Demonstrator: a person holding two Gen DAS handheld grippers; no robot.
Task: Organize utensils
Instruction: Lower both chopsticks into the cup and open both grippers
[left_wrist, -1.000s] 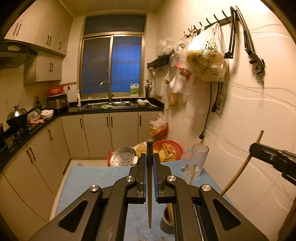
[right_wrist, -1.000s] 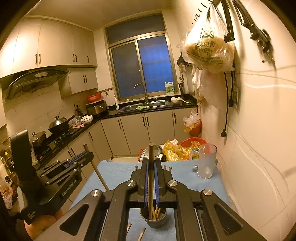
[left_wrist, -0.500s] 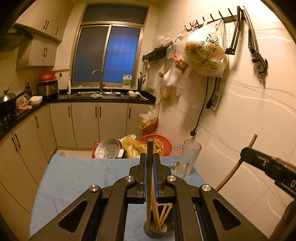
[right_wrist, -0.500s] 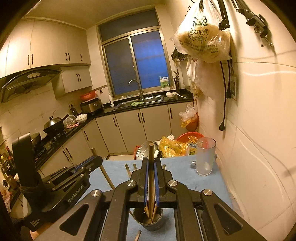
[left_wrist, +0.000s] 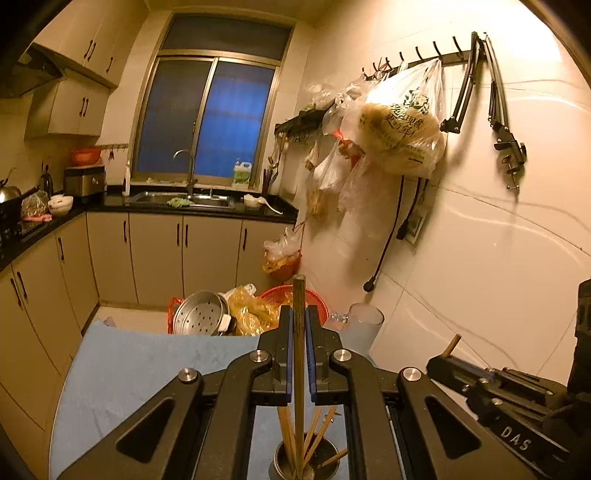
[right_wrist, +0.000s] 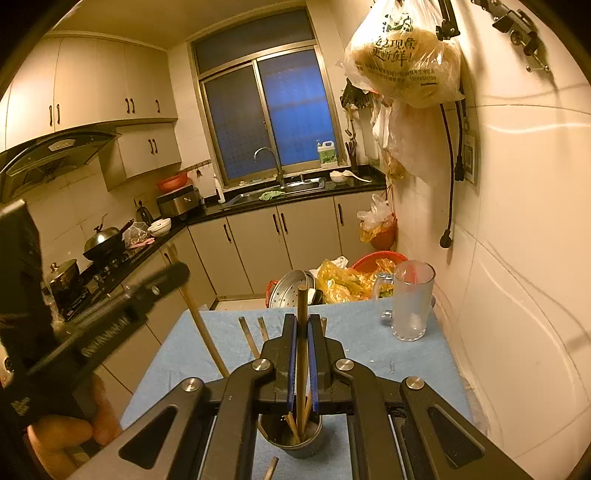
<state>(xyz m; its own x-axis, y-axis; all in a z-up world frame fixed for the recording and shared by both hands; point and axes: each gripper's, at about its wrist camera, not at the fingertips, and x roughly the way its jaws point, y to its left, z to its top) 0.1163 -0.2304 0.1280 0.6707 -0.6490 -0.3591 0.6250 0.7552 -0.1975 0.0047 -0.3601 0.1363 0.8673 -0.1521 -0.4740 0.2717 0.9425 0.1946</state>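
Each tool (left_wrist: 299, 350) (right_wrist: 302, 350) clamped on 1 upright chopstick (left_wrist: 298, 314) (right_wrist: 302, 325) over metal cup (right_wrist: 291, 439) of chopsticks; glass mug (right_wrist: 412, 302) beside.

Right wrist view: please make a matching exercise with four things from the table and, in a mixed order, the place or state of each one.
Things:
1. glass mug
2. metal cup
3. chopstick in the right gripper
4. loose chopsticks

Places or states:
A. lying flat on the blue cloth
B. clamped upright between closed jaws
C. standing empty near the wall
D. holding several chopsticks, just under the gripper

Pairs: 1-C, 2-D, 3-B, 4-A
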